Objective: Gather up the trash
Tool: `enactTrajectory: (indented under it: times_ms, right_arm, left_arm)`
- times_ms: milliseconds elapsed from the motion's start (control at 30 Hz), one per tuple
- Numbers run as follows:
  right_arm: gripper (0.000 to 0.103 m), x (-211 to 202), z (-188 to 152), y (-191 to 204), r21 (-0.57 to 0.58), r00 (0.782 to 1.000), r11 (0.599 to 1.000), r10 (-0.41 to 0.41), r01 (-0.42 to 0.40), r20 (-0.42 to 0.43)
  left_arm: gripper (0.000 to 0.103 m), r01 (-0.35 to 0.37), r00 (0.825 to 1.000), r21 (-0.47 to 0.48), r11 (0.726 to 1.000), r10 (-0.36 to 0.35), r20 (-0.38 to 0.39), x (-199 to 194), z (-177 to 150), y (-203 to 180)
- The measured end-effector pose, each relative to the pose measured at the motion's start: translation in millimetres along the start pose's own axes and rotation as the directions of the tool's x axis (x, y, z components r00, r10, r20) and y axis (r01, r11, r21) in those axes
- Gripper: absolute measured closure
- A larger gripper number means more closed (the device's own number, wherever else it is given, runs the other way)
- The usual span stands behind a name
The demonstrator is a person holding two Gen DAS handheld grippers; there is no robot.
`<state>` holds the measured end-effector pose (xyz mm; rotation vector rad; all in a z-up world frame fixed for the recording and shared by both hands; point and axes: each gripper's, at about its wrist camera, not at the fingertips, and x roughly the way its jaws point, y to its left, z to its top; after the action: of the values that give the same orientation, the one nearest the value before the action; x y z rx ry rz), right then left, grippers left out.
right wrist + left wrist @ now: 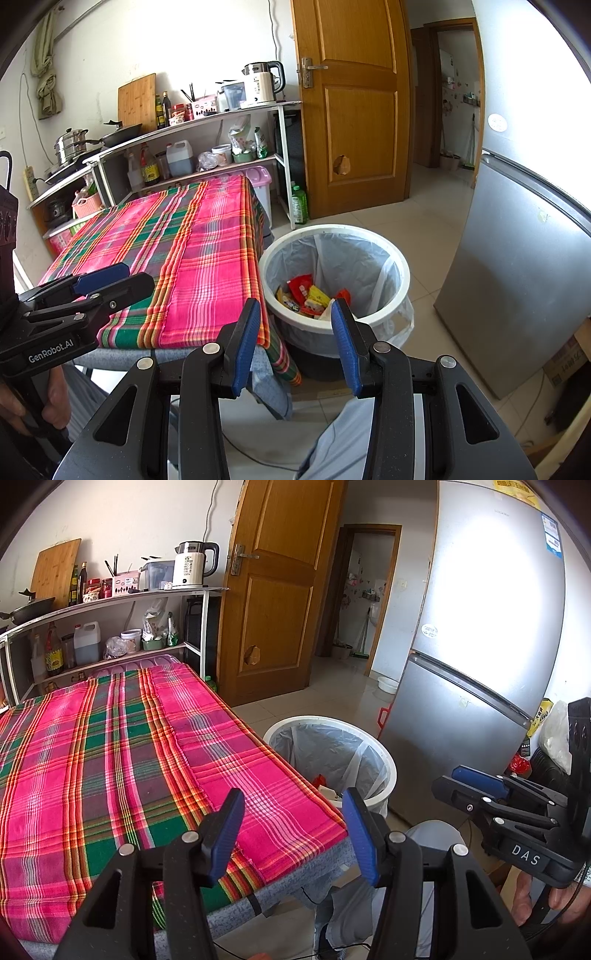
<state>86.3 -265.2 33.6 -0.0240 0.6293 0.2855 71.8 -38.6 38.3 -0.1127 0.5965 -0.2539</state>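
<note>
Wrappers (308,297) lie in bin (400,275), lower centre; plaid table (207,258) shows no trash (collection likely finished). Left gripper (293,836) and right gripper (295,341) gape wide, empty.

Left wrist view: set low at the near corner of the pink-and-green plaid tablecloth (122,760), facing along it toward the brown wooden door (273,590). Right wrist view: set further right, looking down close into the white plastic-lined trash bin (400,273). Shared: cloth, bin, door.
</note>
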Motion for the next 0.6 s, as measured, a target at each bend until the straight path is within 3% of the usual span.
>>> enactTrajectory:
  times_ms: [600]
  right_arm:
    - [0.062, -0.3, -0.1, 0.2, 0.000, 1.000, 1.000, -0.001, 0.001, 0.001]
  left_arm:
    - [0.046, -0.010, 1.000, 0.009, 1.000, 0.010, 0.001, -0.8, -2.2, -1.5]
